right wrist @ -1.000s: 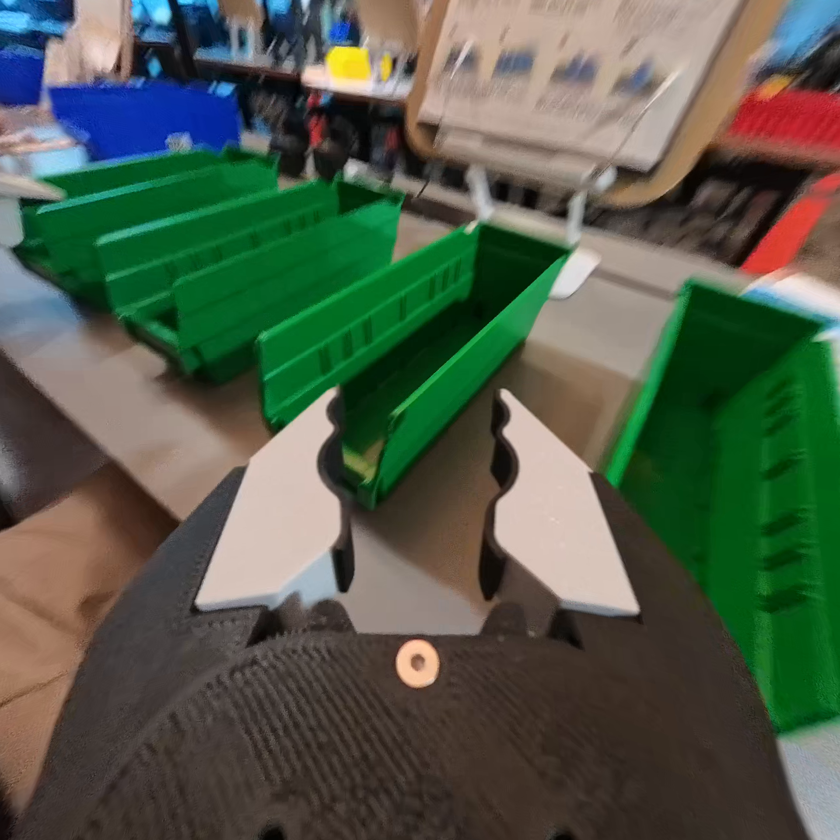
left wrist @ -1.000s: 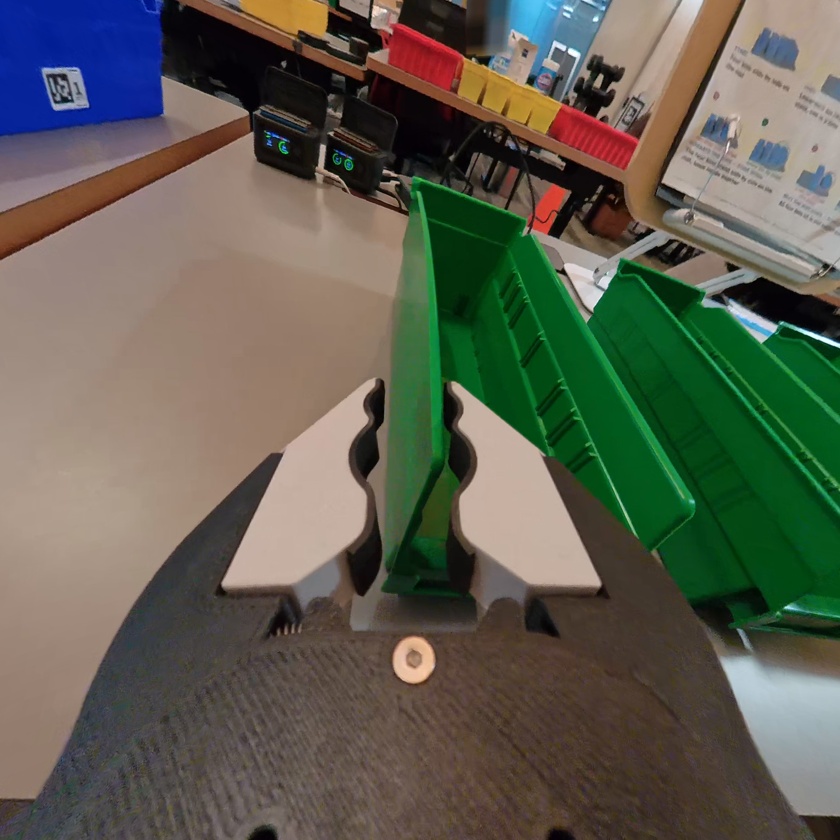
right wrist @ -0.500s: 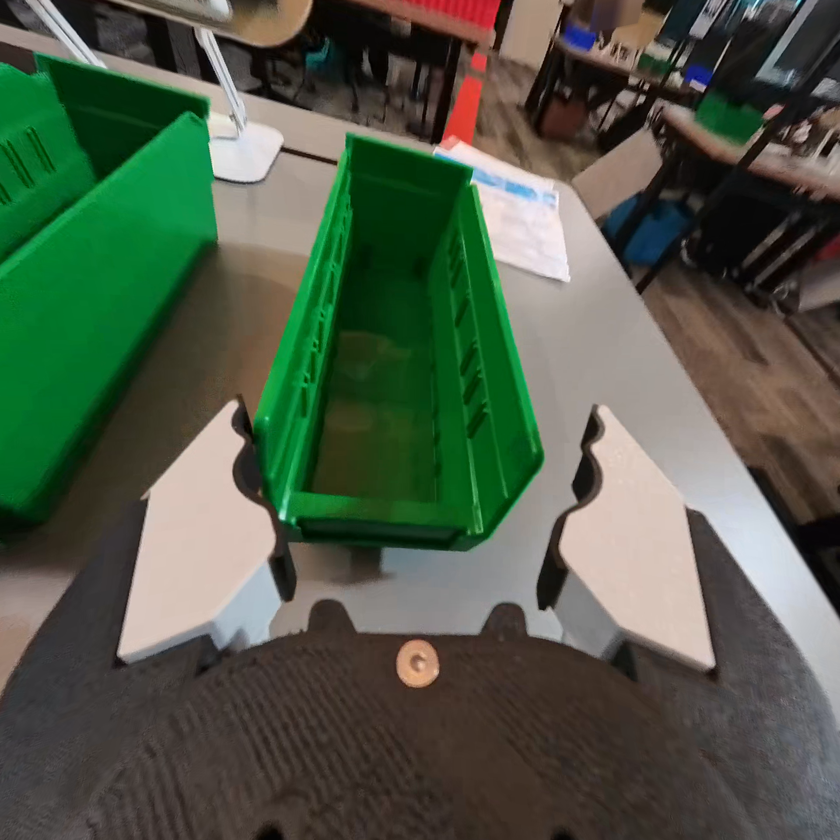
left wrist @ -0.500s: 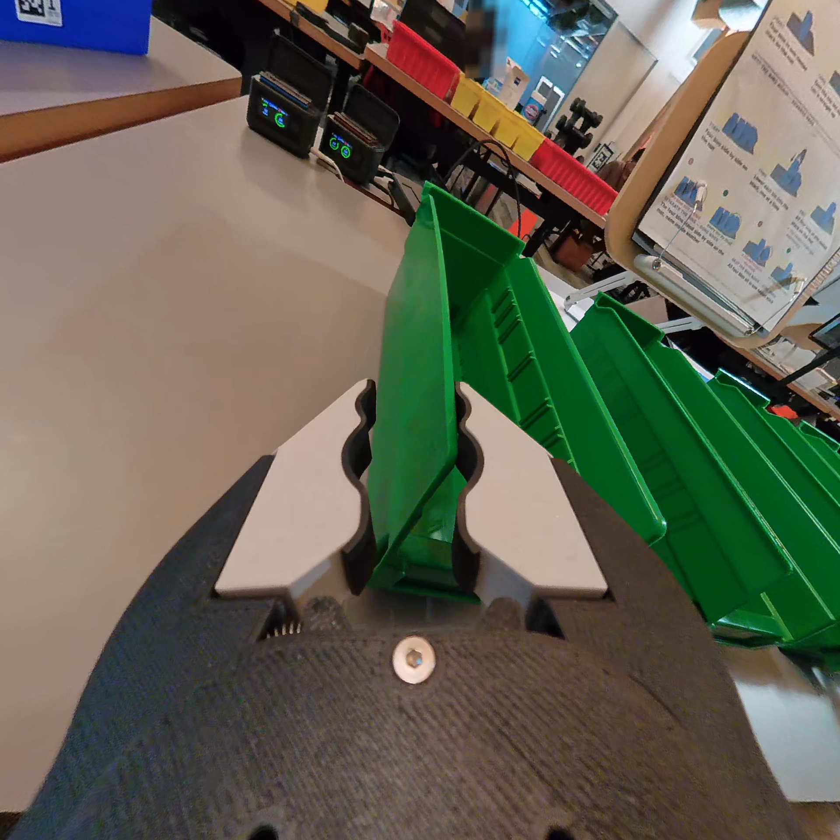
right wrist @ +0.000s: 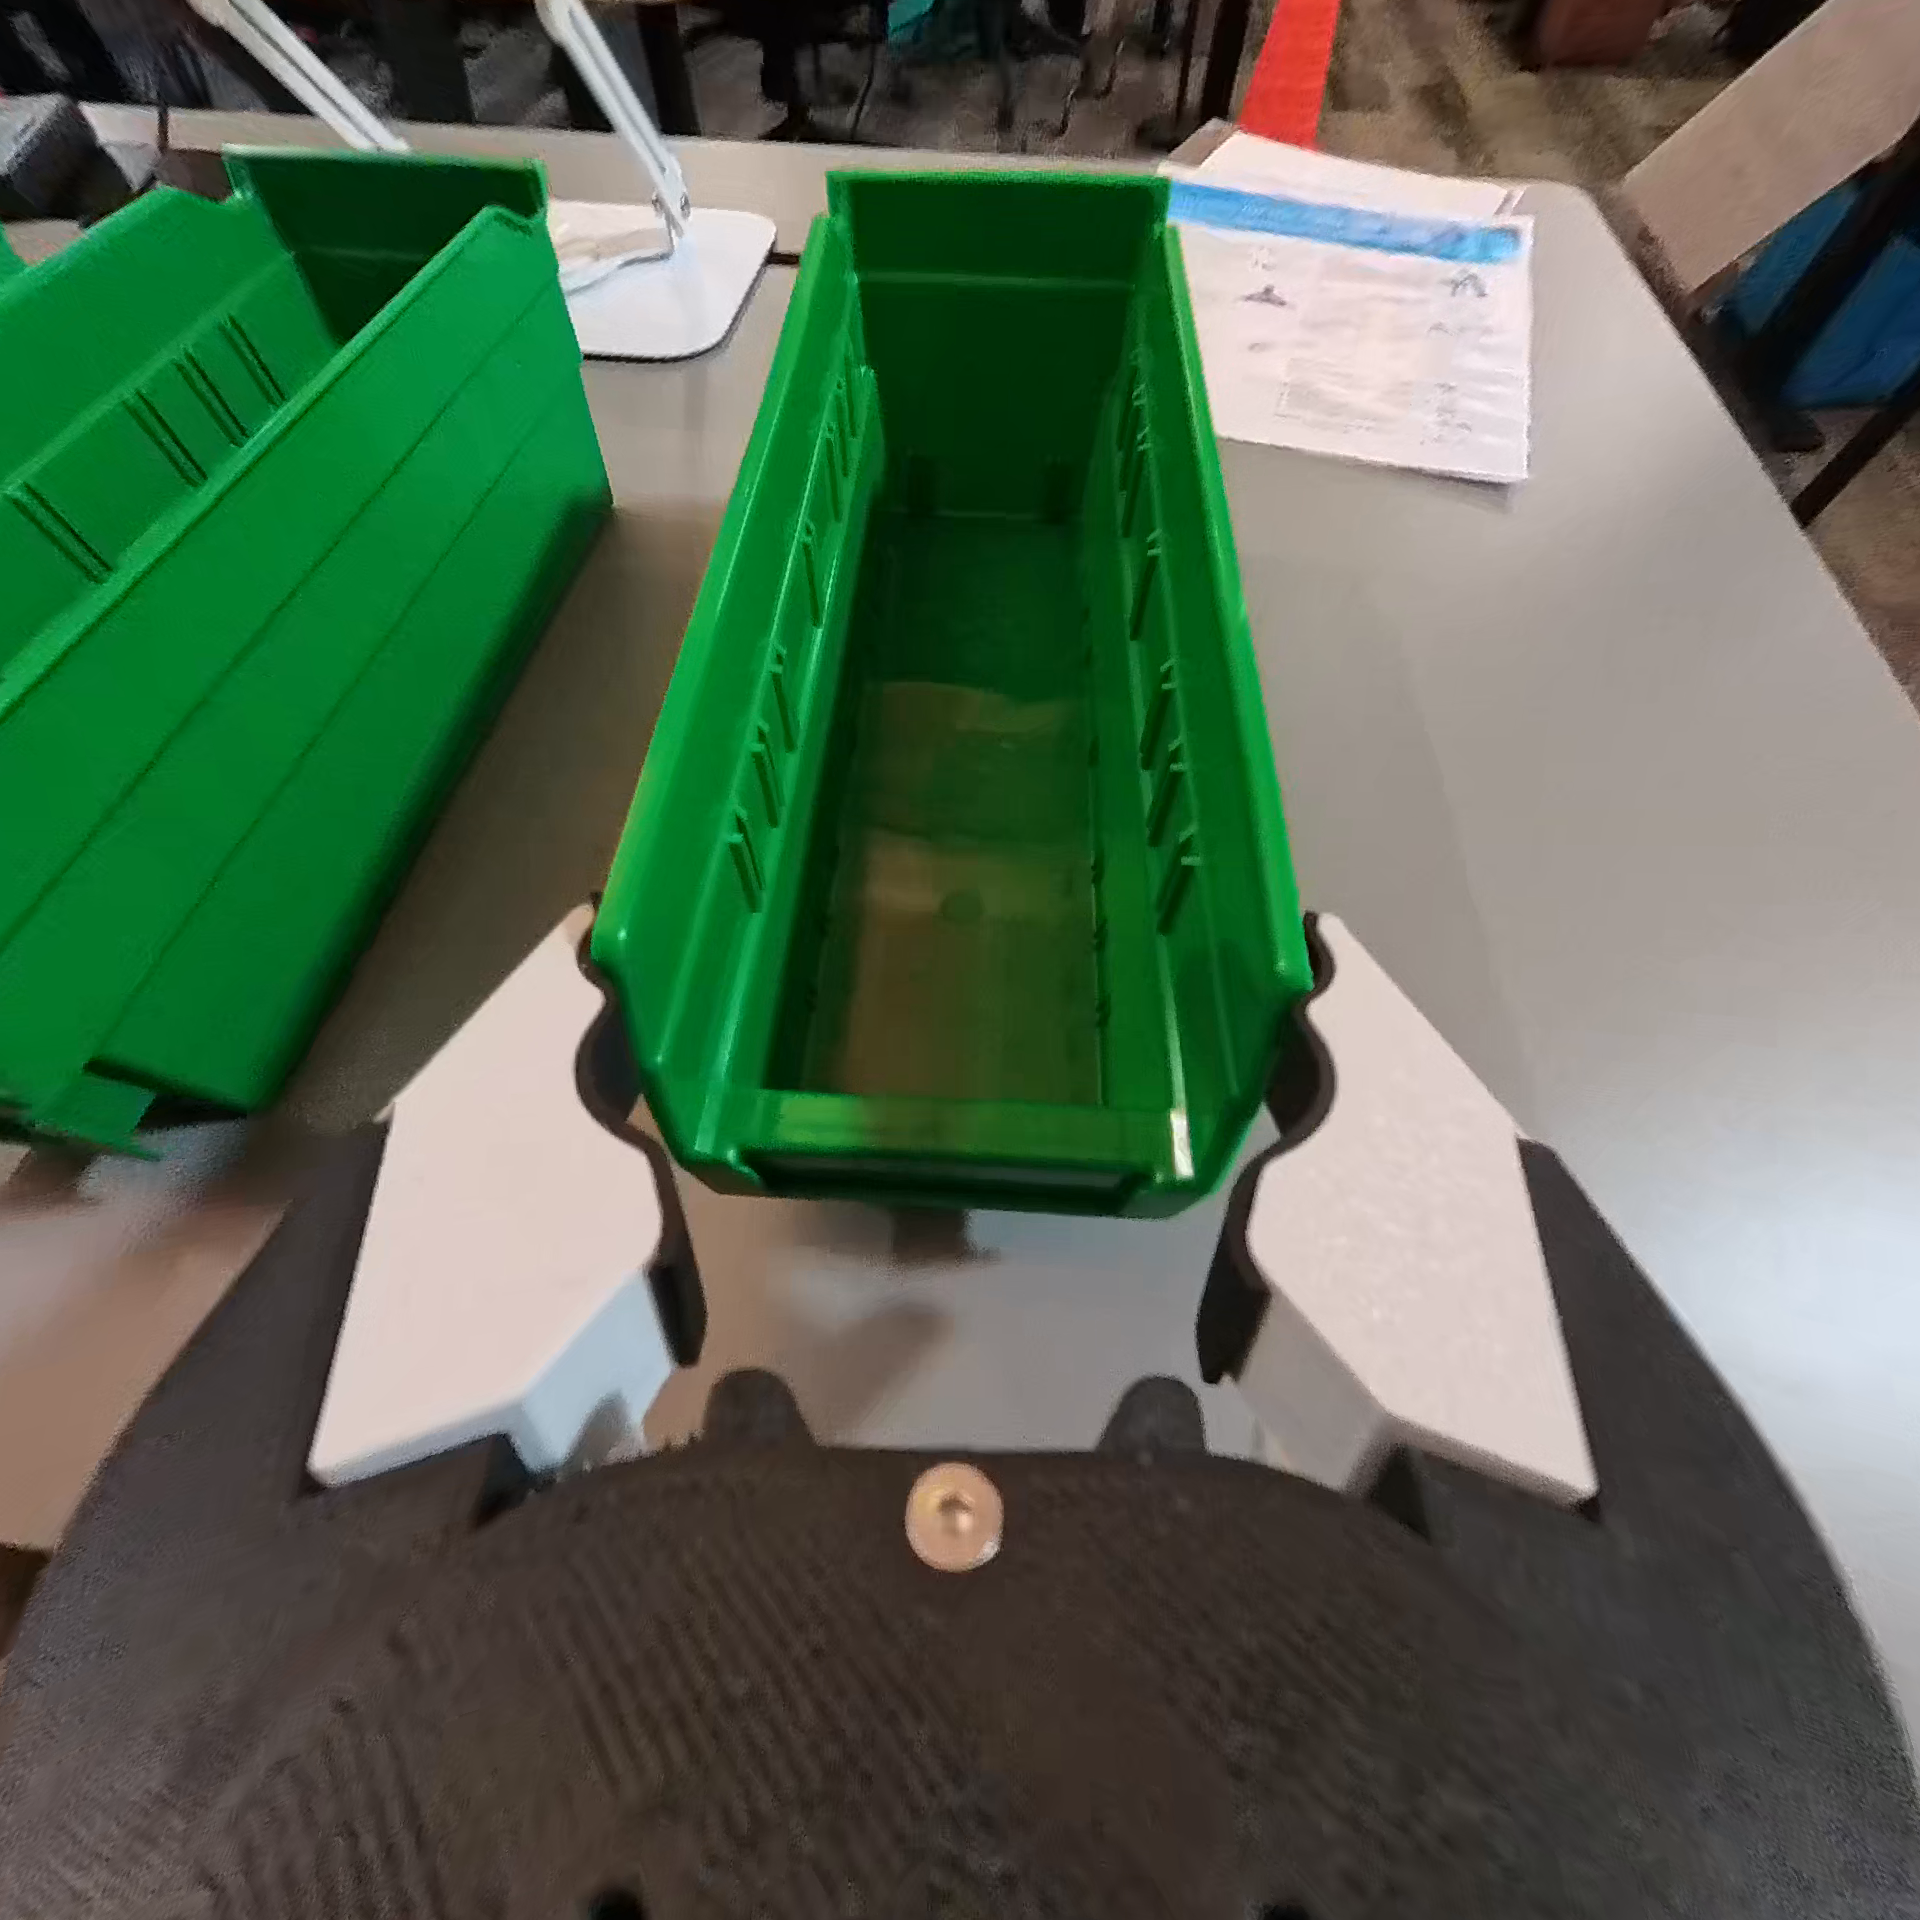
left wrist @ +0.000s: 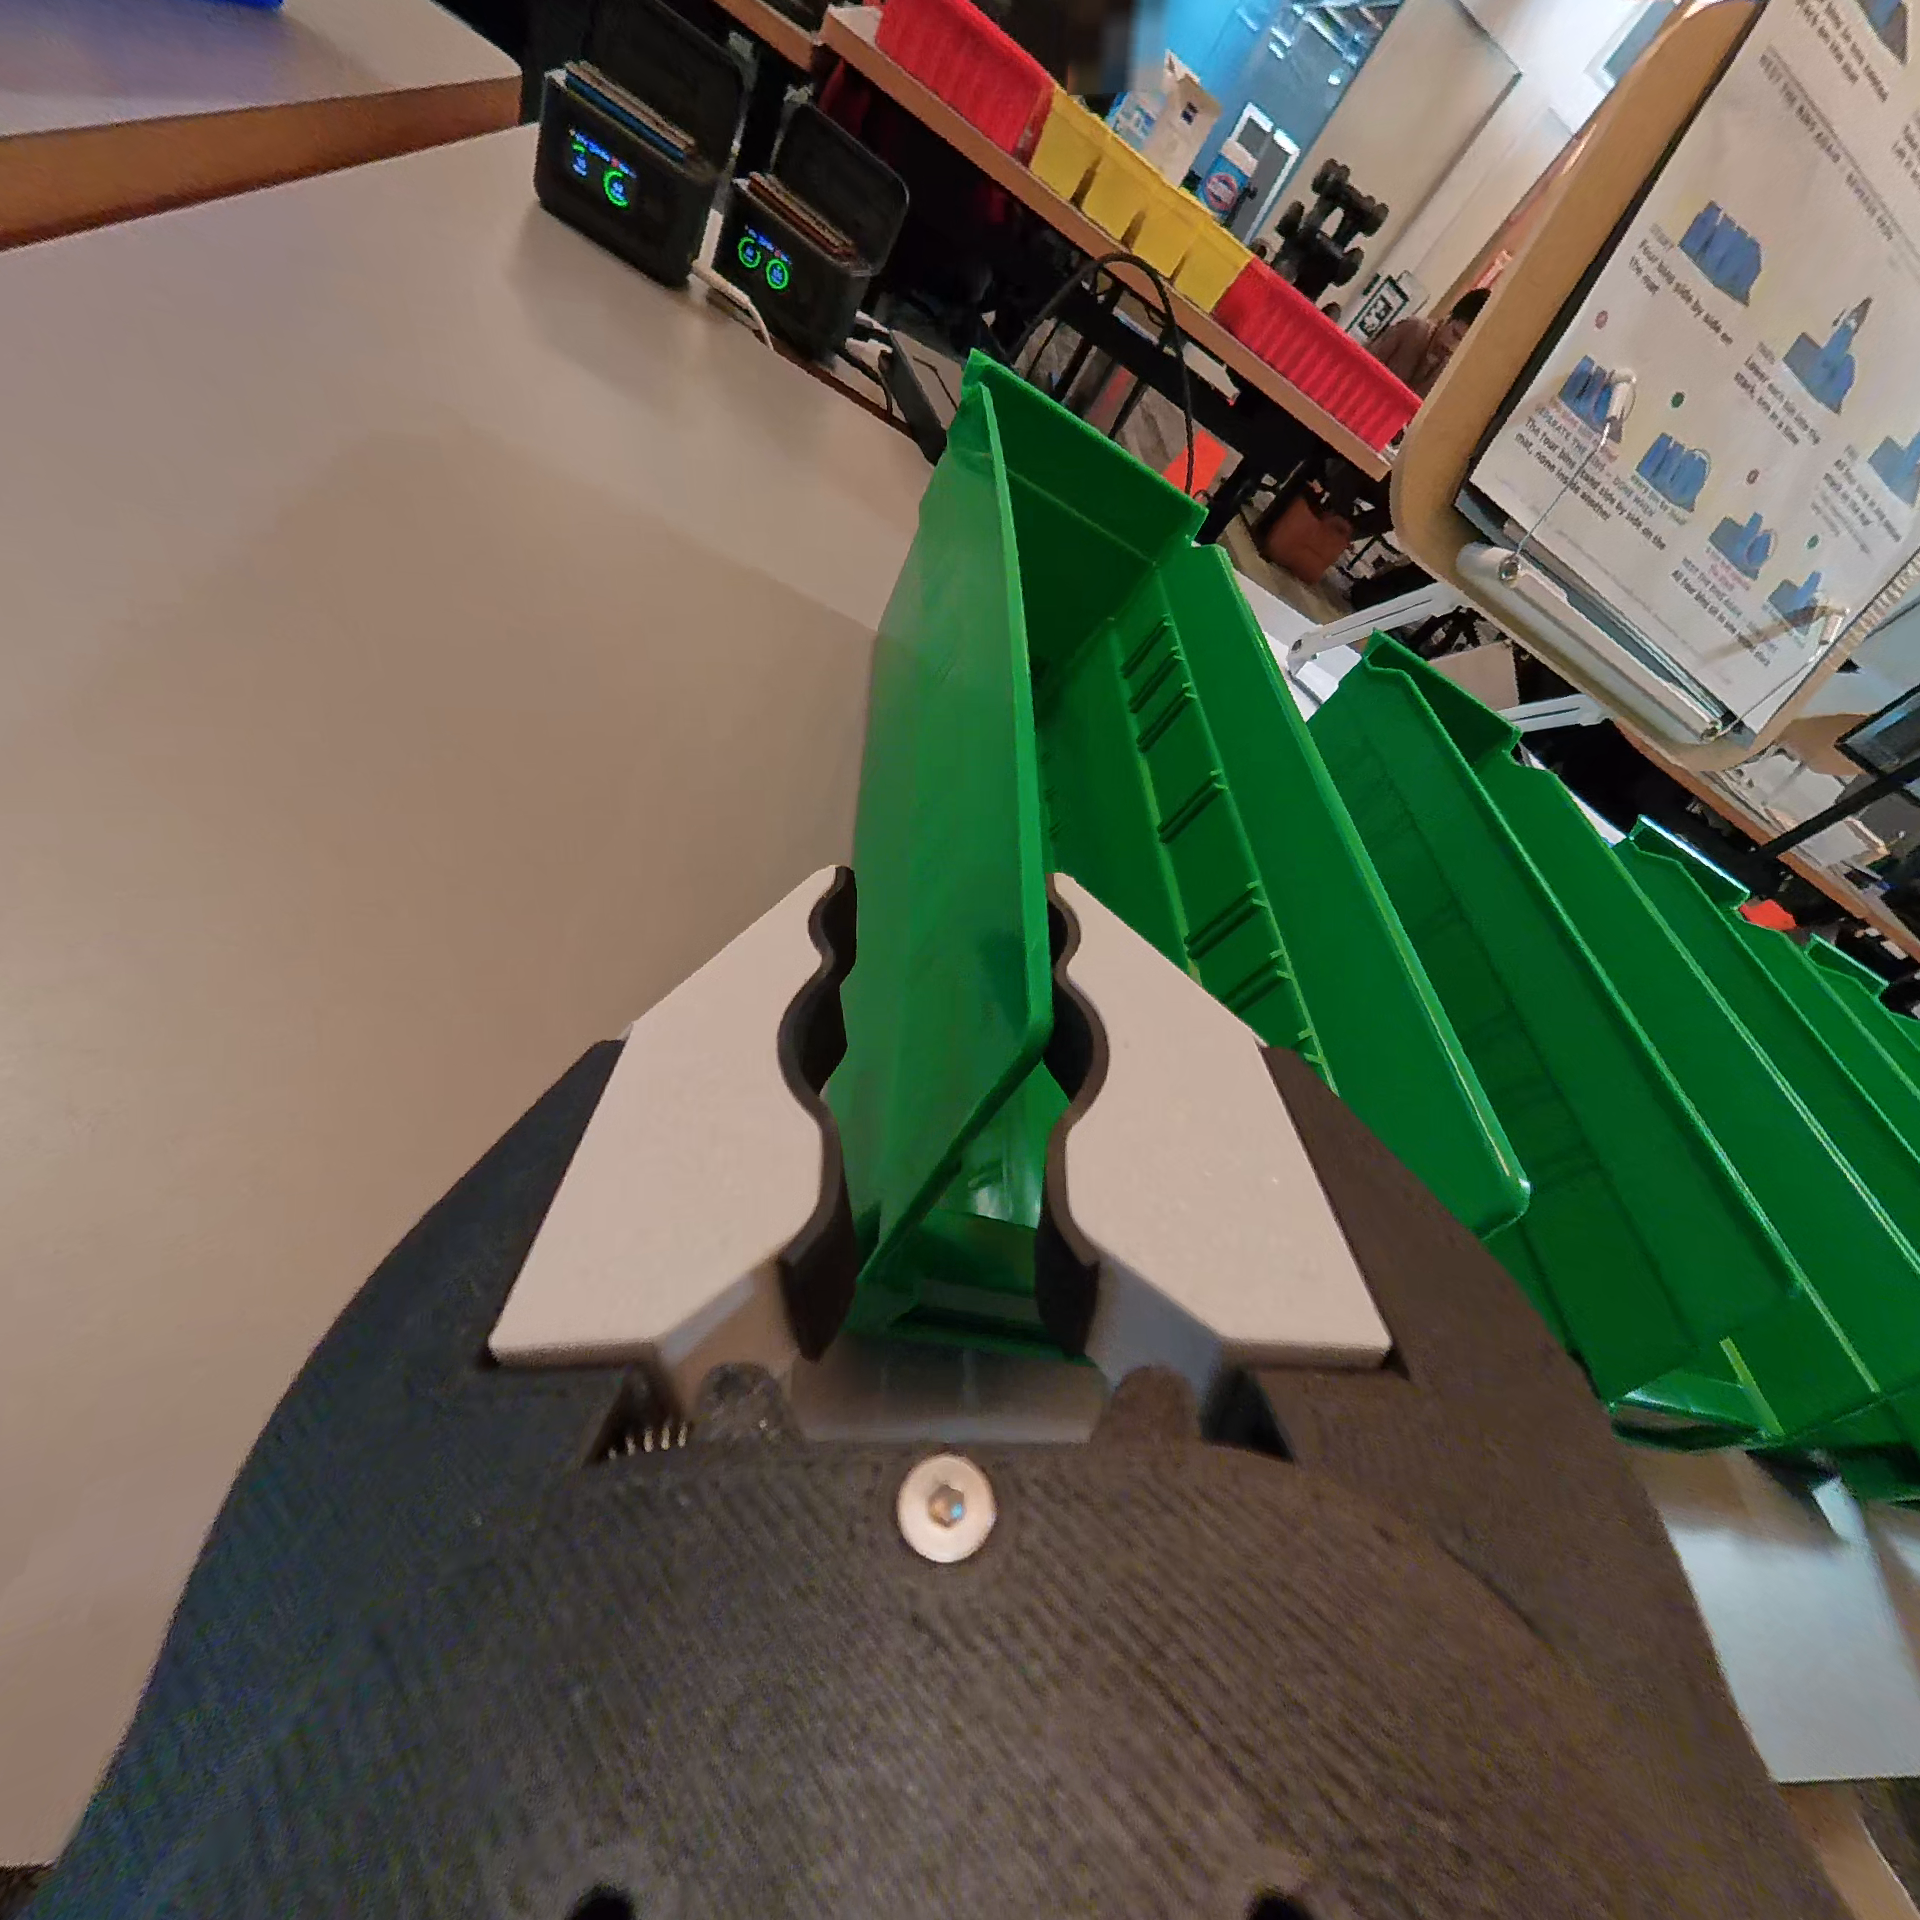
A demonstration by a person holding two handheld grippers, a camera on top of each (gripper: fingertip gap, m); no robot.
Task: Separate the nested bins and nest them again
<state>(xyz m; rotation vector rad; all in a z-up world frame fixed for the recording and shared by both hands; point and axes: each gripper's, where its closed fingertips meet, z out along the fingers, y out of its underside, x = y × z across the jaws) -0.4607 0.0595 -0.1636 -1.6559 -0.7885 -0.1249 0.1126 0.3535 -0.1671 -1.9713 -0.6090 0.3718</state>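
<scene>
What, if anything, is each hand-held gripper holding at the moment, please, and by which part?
The left hand-held gripper clamps a green bin by its side wall. The right hand-held gripper, open, straddles another bin's front end, holding nothing.

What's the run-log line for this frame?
left gripper: shut on wall of tilted green bin | right gripper: open, straddling lone green bin | phase: re-nesting

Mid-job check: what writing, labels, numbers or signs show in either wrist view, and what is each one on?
White instruction poster on the tan clipboard: printed lines beside blue pictures; wording not repeated here.
Two black boxes with green glowing displays: symbols too small to read.
White printed sheet with a blue band on the grey table: blurred, unreadable.
On the green plastic bins: none visible.
</scene>
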